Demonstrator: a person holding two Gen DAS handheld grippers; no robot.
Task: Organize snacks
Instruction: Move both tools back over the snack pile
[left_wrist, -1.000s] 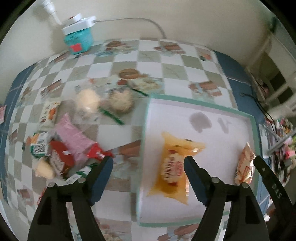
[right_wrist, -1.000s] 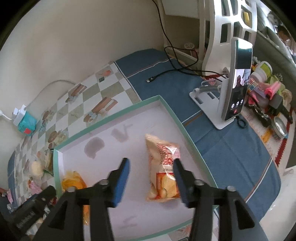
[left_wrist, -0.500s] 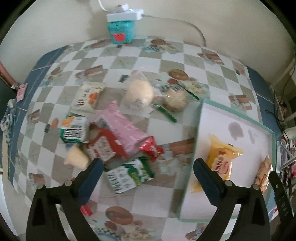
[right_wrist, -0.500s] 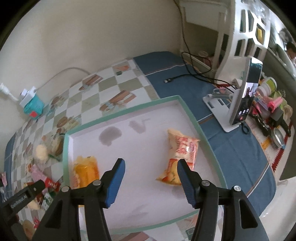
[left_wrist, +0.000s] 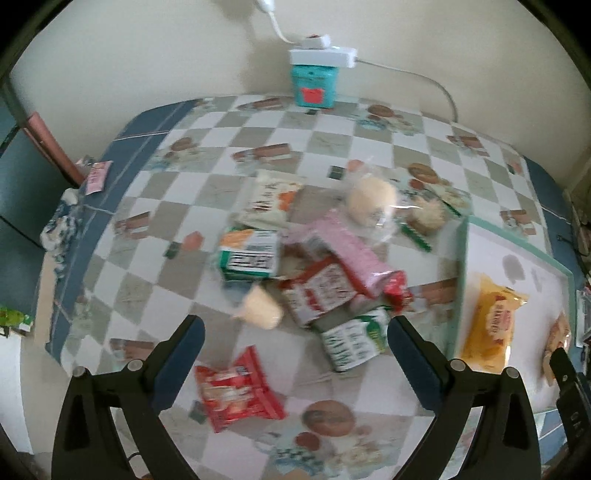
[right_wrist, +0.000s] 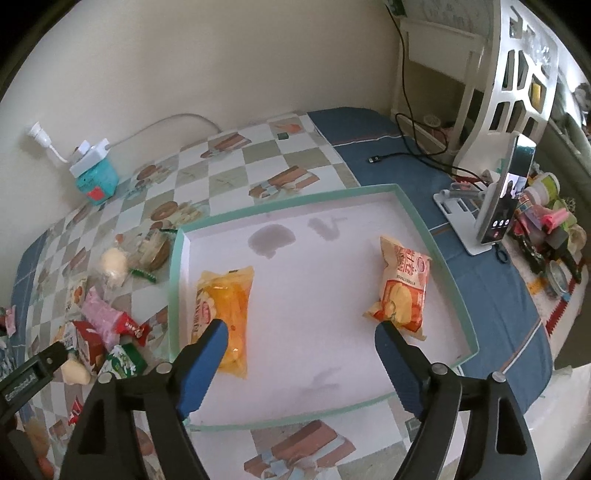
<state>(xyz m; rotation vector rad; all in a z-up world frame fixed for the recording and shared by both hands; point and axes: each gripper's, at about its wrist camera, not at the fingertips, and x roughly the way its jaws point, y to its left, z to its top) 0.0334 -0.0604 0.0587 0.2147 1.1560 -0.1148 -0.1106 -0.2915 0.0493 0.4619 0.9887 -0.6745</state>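
A pile of snack packets (left_wrist: 314, 258) lies on the checked tablecloth, with a red packet (left_wrist: 236, 391) apart at the front. My left gripper (left_wrist: 295, 332) is open and empty, above the pile's near side. A teal-rimmed white tray (right_wrist: 454, 273) holds a yellow packet (right_wrist: 225, 302) at its left and an orange chip packet (right_wrist: 404, 280) at its right. My right gripper (right_wrist: 299, 332) is open and empty, above the tray's front between the two packets. The tray also shows in the left wrist view (left_wrist: 461, 280), with the yellow packet (left_wrist: 491, 325).
A teal box with a white power strip (left_wrist: 314, 77) stands at the wall. A phone on a white stand (right_wrist: 498, 206), a black cable (right_wrist: 413, 155) and a cluster of small items (right_wrist: 546, 236) lie right of the tray. The table's left edge (left_wrist: 55, 258) is near.
My left gripper has swung left from over the tray to over the snack pile. My right gripper has drawn back, opened wider and shifted left, so the whole tray shows.
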